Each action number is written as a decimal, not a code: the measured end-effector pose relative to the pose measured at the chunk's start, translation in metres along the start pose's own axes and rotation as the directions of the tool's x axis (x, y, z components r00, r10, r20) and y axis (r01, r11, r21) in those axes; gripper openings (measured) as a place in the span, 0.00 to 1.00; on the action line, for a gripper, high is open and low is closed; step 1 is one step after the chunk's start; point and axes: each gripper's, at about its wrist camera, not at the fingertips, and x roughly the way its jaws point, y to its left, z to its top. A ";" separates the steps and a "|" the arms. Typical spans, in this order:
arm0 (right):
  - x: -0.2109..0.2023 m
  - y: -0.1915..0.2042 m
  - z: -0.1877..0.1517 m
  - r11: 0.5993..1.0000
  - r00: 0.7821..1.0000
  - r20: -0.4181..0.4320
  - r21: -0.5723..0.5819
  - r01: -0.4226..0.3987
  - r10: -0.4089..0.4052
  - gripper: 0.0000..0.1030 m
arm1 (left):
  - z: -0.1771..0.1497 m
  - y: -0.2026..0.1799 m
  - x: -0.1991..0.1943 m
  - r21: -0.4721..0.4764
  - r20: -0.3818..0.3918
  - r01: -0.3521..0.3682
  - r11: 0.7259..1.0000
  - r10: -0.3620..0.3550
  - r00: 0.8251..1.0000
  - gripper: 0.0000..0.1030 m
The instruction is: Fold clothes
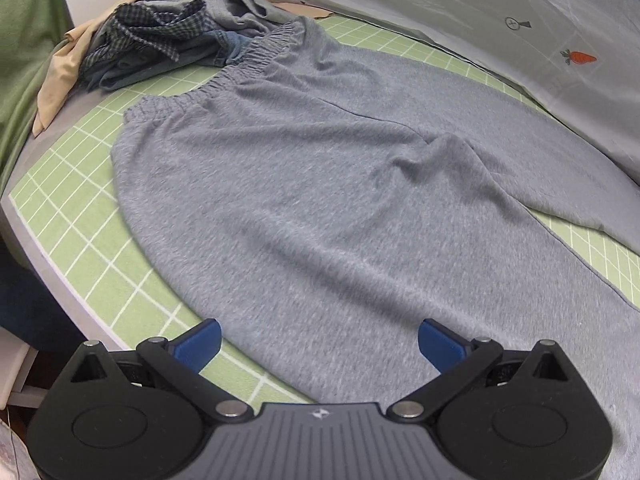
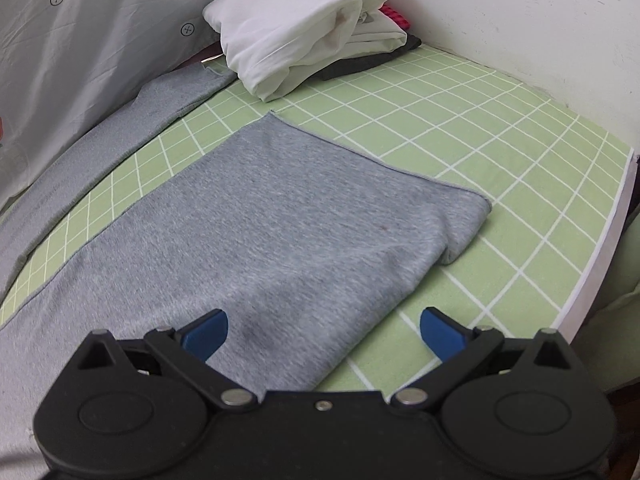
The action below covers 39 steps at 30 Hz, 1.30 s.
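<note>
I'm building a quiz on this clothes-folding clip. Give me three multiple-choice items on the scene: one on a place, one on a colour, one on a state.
1. Where does the pile of unfolded clothes lie, seen from the left wrist?
A. Beside the waistband of the grey trousers
B. On the trouser hem
C. Under the tongs

2. What colour is the gridded sheet?
A. Blue
B. Light green
C. Red

3. How do both tongs stand?
A. Shut on cloth
B. Open, holding nothing
C. One shut, one open

Answers:
1 A: the pile of unfolded clothes sits next to the elastic waistband of the grey trousers.
2 B: the gridded sheet is light green with white lines.
3 B: the left tongs and right tongs have their blue fingers spread apart, with nothing between them.
</note>
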 end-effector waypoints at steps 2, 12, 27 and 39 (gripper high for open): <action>0.004 0.008 0.001 0.999 0.999 -0.010 -0.011 0.052 -0.052 1.00 | 0.008 0.015 0.004 -0.049 0.003 -0.013 0.999 0.013 1.000 1.00; 0.014 0.023 0.012 0.975 0.981 -0.048 0.115 0.192 -0.187 1.00 | 0.077 0.091 0.039 -0.210 0.013 -0.092 0.973 0.097 0.995 1.00; 0.025 0.021 0.032 0.914 0.955 -0.145 0.282 0.291 -0.260 1.00 | 0.156 0.151 0.099 -0.335 0.007 -0.153 0.930 0.165 0.986 0.97; 0.015 0.015 0.042 0.925 0.981 -0.058 0.327 0.193 -0.184 0.03 | 0.161 0.147 0.101 -0.339 0.048 -0.109 0.934 0.132 0.990 0.14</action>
